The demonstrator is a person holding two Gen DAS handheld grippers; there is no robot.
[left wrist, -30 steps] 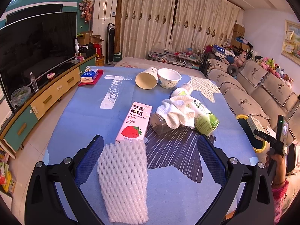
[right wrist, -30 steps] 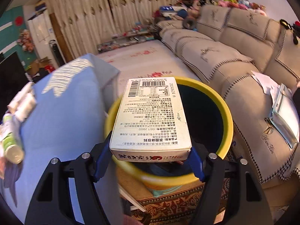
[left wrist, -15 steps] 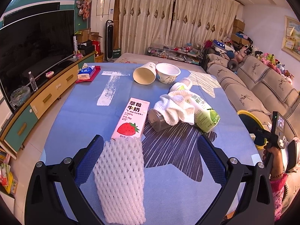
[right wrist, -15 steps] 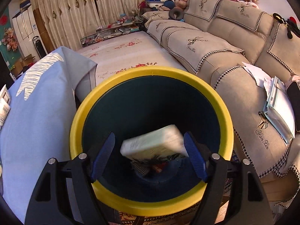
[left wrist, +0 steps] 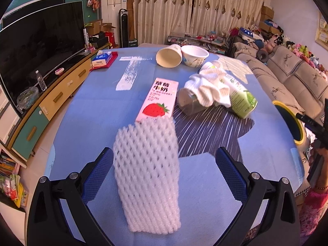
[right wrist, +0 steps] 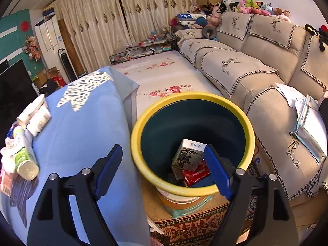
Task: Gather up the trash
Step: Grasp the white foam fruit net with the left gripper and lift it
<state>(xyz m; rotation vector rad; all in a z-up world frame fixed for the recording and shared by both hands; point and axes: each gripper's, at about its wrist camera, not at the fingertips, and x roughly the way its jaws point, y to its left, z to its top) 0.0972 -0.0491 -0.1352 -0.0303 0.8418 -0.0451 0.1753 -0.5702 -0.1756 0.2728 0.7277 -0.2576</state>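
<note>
My left gripper (left wrist: 164, 160) is open over the blue table; a white foam net sleeve (left wrist: 146, 167) lies between its fingers, not gripped. Beyond lie a strawberry milk carton (left wrist: 160, 100), a clear jar (left wrist: 187, 103) under a white cloth (left wrist: 207, 88), a green bottle (left wrist: 239, 96), a paper cup (left wrist: 169, 56) and a bowl (left wrist: 194, 56). My right gripper (right wrist: 164, 169) is open and empty above the yellow-rimmed bin (right wrist: 192, 98), beside the table. A white box (right wrist: 187, 156) and a red packet (right wrist: 194, 174) lie in the bin.
A TV (left wrist: 39, 51) and cabinet (left wrist: 51, 102) stand left of the table. A tissue box (left wrist: 101, 58) sits on the far left of the table. A beige sofa (right wrist: 256, 65) with papers on it runs right of the bin. The bin also shows at the table's right (left wrist: 291, 123).
The right gripper opened and let go of the white box, which fell into the bin; the gripper then pulled back. The left gripper moved slightly nearer the foam sleeve.
</note>
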